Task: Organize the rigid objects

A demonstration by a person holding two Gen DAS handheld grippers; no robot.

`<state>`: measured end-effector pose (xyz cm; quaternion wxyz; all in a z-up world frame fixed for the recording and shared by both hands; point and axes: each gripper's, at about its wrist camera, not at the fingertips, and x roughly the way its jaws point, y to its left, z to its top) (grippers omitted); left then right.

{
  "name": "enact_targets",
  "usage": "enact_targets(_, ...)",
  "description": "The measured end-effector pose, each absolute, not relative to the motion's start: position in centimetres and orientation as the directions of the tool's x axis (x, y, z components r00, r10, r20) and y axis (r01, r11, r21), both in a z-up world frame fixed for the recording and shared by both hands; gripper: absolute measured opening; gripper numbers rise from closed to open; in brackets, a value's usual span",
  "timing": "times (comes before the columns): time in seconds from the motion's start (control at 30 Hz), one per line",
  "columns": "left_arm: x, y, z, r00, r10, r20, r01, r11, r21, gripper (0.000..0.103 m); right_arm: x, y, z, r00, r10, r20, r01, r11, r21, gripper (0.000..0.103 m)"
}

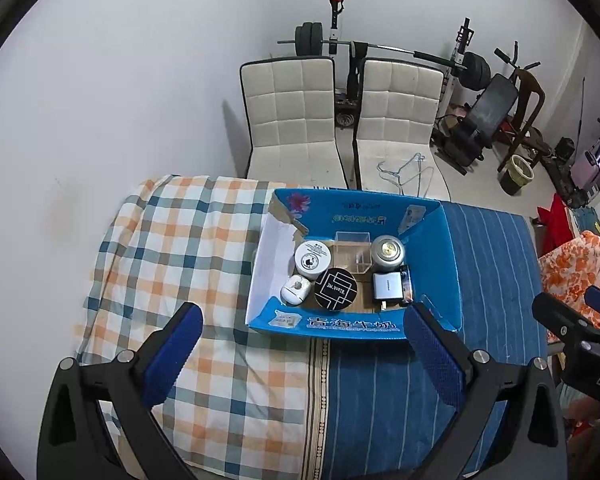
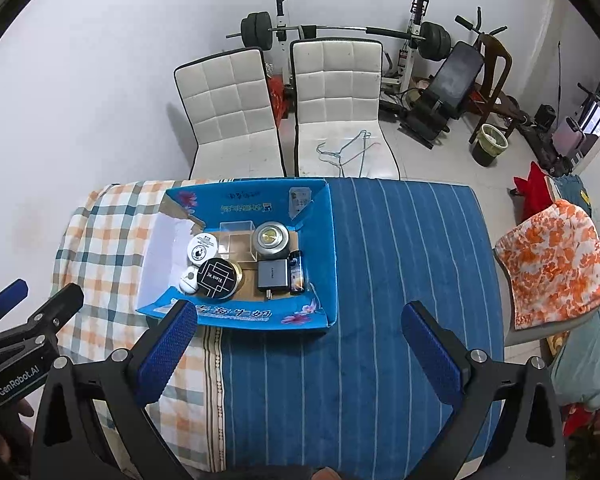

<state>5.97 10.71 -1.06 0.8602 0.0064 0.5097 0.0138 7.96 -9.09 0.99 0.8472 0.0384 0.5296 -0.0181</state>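
Both grippers hang above the near edge of the table, jaws apart and empty: the left gripper (image 1: 302, 344) over the checked cloth (image 1: 172, 240), the right gripper (image 2: 300, 336) over the striped cloth (image 2: 400, 260). Every small item sits inside the blue box (image 1: 352, 326) near the table's far edge: white jar (image 1: 313, 258), clear cube (image 1: 352, 250), silver tin (image 1: 387, 253), black tin (image 1: 336, 290), charger (image 1: 387, 286). No loose item shows on either cloth, so the sorting looks finished or nearly so. Any next move would call for a reach into the box, or for pulling back.

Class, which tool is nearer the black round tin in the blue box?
Left. The left tool hangs just in front of the blue box, facing the black round tin. The right tool sits further right.
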Motion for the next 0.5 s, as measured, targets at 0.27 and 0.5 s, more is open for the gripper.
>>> enact_targets(0.27,6.1,10.5,-1.2,0.477,0.023,-0.879,-0.001,1.000,0.025,0.103,7.9,-9.5,0.4,0.434,0.005,-0.901,0.084,0.995,0.046,0.103)
enact_targets(0.5,6.4,10.2,-1.2,0.479,0.009,-0.878,0.020,1.000,0.021,0.103,7.5,-10.1,0.8,0.439,-0.002,-0.899,0.094,0.995,0.043,0.103)
